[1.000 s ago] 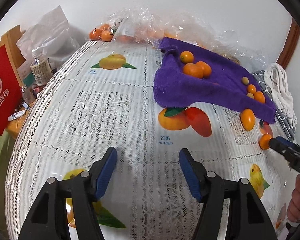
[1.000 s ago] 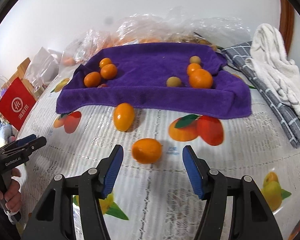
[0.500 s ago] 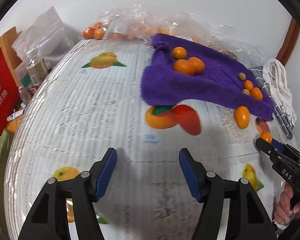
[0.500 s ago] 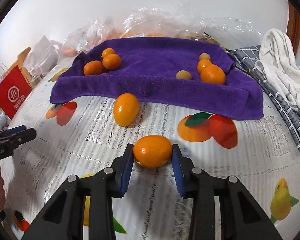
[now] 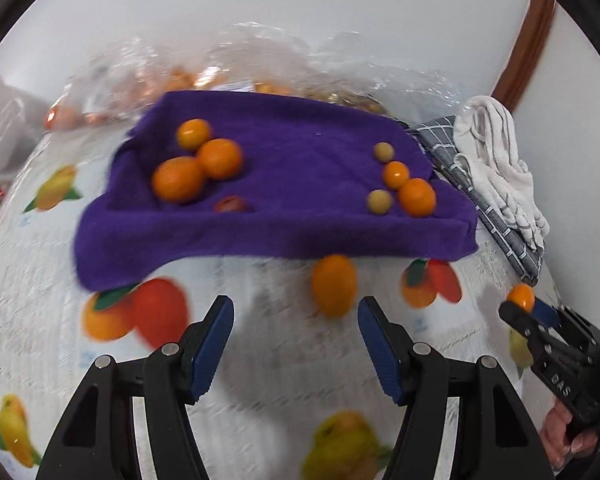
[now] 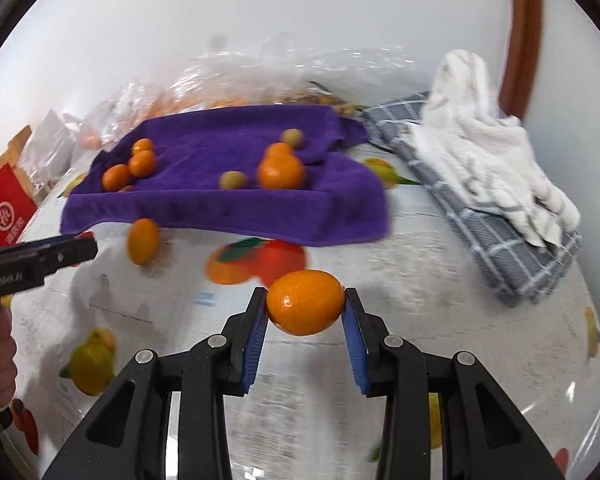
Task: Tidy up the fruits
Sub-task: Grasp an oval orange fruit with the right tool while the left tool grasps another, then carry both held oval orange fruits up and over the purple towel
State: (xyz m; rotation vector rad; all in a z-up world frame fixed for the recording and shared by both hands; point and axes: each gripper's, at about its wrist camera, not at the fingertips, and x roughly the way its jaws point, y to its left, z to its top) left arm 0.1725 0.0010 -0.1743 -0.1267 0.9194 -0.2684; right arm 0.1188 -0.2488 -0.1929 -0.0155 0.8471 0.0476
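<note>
My right gripper (image 6: 305, 304) is shut on an orange kumquat (image 6: 305, 302) and holds it above the tablecloth; it also shows in the left wrist view (image 5: 521, 297). My left gripper (image 5: 296, 316) is open and empty, just short of a second loose kumquat (image 5: 334, 285) that lies on the cloth in front of the purple towel (image 5: 292, 152). That kumquat also shows in the right wrist view (image 6: 143, 241). The towel (image 6: 228, 200) carries several oranges (image 5: 219, 158) on its left and small fruits (image 5: 417, 197) on its right.
A white cloth (image 6: 484, 152) on a folded grey checked towel (image 6: 512, 248) lies to the right. Clear plastic bags of fruit (image 5: 236, 64) sit behind the purple towel. A red bag (image 6: 6, 212) stands at the left table edge.
My right gripper has lifted the kumquat it closed on and swung right. My left gripper has moved forward and right toward the loose kumquat by the towel.
</note>
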